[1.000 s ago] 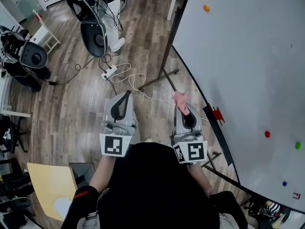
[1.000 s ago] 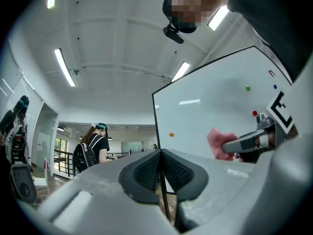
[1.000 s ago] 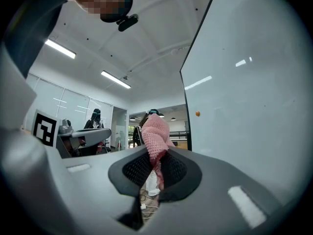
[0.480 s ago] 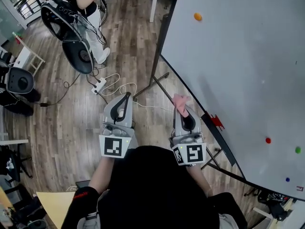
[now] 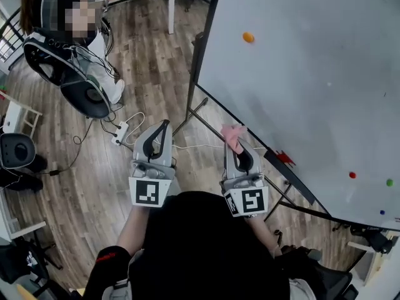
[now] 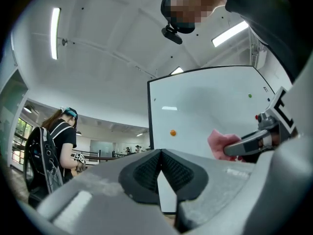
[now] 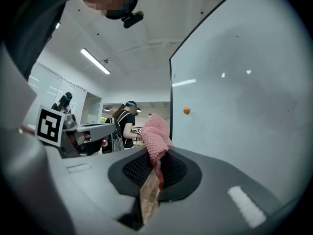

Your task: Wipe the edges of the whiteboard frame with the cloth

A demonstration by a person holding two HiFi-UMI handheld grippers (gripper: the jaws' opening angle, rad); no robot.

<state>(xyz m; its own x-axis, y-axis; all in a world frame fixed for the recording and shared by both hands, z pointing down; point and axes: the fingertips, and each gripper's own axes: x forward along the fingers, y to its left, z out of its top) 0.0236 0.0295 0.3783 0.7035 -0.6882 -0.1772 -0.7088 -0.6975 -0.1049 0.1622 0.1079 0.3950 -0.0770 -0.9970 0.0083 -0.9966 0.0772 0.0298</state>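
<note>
1. Head view: the right claw (image 5: 235,145) pinches a pink cloth (image 5: 234,134) at its tip. It is held in the air just off the lower left corner of the whiteboard (image 5: 312,92), near the black frame (image 5: 201,49) but not touching it. The left claw (image 5: 164,124) is pressed together with nothing in it, and points out over the wooden floor (image 5: 156,61). Compared with a second ago, both claws sit in much the same place in the picture. The board's left edge and the orange magnet (image 5: 249,37) have slid left and down. A person (image 5: 65,17) at the top left has come further into view.

2. Left gripper view: the jaws meet at their tips and hold nothing. Beyond them stands the whiteboard, with its dark left edge upright. The cloth shows at the right, in the other claw.

3. Right gripper view: the jaws are clamped on the cloth, which bunches up above them, and a tan tag (image 7: 149,197) hangs below. The frame's edge rises just behind the cloth.
</note>
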